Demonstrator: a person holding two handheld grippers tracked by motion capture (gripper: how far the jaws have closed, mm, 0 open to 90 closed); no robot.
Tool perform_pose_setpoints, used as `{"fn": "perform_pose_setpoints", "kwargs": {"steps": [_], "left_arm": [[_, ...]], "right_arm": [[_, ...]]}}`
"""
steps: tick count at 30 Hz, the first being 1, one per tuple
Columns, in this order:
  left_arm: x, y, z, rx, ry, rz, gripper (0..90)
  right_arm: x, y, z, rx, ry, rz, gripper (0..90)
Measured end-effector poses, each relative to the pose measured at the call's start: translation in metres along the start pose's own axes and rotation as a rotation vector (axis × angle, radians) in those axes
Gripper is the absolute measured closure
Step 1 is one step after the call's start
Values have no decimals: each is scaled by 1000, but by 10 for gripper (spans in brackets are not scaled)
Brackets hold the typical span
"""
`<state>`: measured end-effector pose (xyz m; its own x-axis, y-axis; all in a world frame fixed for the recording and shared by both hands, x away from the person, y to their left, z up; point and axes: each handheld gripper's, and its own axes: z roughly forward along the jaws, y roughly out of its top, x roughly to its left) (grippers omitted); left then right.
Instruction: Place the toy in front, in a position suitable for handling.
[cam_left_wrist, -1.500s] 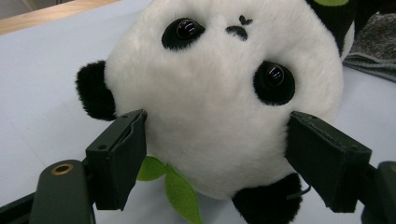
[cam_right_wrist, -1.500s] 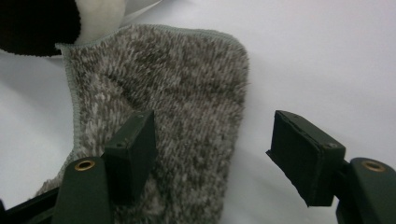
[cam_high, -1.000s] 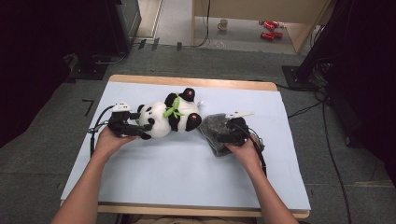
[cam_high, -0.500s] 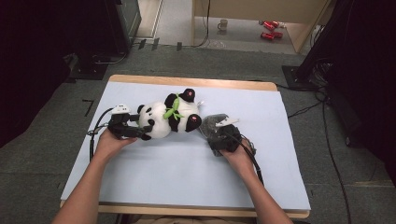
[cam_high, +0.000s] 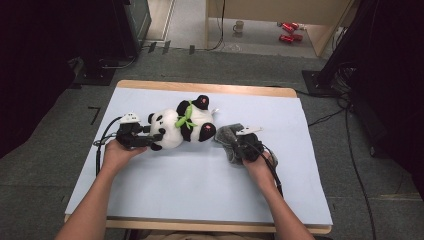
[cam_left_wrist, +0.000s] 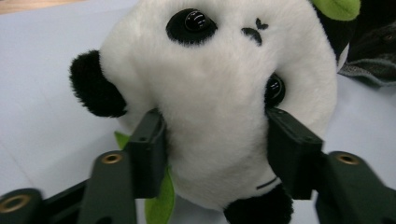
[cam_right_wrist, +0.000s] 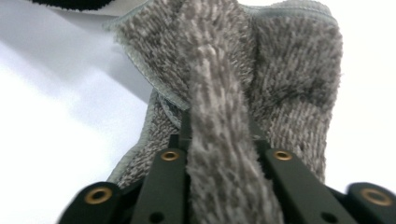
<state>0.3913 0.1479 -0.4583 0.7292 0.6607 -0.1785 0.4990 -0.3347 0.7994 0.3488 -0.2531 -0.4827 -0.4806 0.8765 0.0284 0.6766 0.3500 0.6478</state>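
Note:
A black-and-white plush panda with a green scarf lies on its back on the pale blue table cover. My left gripper has just been closing and is shut on its head. In the left gripper view both pads dent the panda's white fur from either side. A grey knitted cloth lies bunched beside the panda's feet. My right gripper has just been closing and is shut on a raised fold of it. In the right gripper view the cloth stands pinched between the jaws.
The wooden table edge runs along the far side. On the floor beyond it stand a mug and red cans. Cables trail over the floor at the right, and dark equipment stands at the back left.
The right hand has shifted a little left toward the panda, and the grey cloth is bunched tighter under its gripper. The left hand and the panda have stayed put.

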Motion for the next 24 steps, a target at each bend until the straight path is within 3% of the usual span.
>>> {"fn": "perform_pose_setpoints", "kwargs": {"steps": [4, 8, 11, 14, 16, 20, 24], "left_arm": [[0, 2, -3, 5, -3, -34, 587], [-1, 5, -6, -1, -12, -65, 693], [-4, 8, -11, -22, -48, -94, 724], [-12, 11, -14, -17, -54, -70, 746], [-15, 11, -16, -26, -82, -84, 765], [-25, 10, -21, -21, -120, -73, 783], [-39, 8, -25, -4, -132, -53, 789]], "right_arm": [[-5, 6, -5, 53, 37, 29, 817], [-17, 7, -15, 21, 81, 106, 821], [-21, 9, -22, 10, 89, 129, 821], [-27, 10, -30, -11, 89, 138, 821], [-31, 10, -36, -27, 86, 148, 821], [-39, 9, -46, -46, 81, 175, 820], [-42, 8, -54, -61, 79, 185, 821]]}}
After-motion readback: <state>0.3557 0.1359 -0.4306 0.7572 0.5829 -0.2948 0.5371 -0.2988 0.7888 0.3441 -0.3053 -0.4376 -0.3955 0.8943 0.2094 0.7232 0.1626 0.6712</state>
